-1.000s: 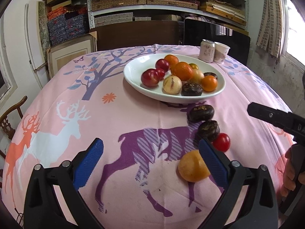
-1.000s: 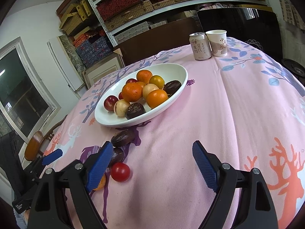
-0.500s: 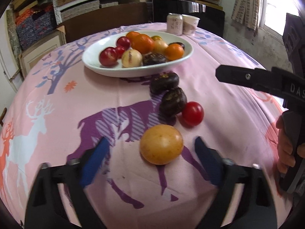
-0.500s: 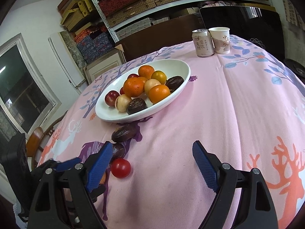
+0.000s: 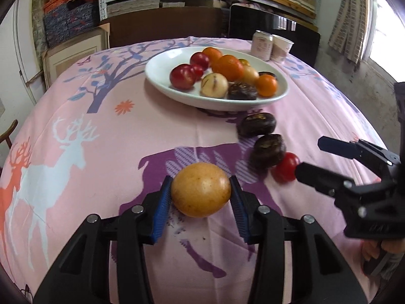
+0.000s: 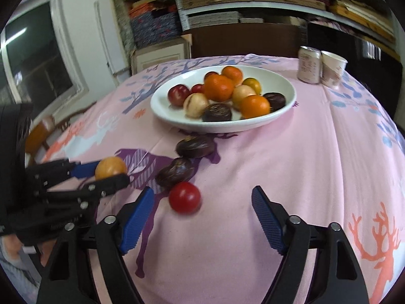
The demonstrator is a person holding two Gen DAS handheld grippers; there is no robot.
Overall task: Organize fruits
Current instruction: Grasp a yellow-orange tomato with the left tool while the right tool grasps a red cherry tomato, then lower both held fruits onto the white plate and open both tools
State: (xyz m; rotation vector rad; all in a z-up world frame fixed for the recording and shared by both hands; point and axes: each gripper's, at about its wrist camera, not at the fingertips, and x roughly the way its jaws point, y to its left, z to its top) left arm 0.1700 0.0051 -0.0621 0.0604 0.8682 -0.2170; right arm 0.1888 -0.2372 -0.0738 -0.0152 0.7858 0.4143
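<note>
The left gripper (image 5: 201,196) clasps the yellow-orange fruit (image 5: 201,189) squarely between its blue pads, while the right gripper (image 6: 202,202), jaws spread wide, has the red tomato (image 6: 184,197) just ahead, toward its left jaw.

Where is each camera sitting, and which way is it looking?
Left wrist: on the left hand-held gripper, looking forward along its blue fingers, which clamp the yellow fruit; the white plate lies beyond.
Right wrist: on the right hand-held gripper, open, looking toward the red tomato and plate; the left gripper shows at its left.
Shared: plate, yellow fruit, tomato, two dark fruits, drink can, paper cup.
</note>
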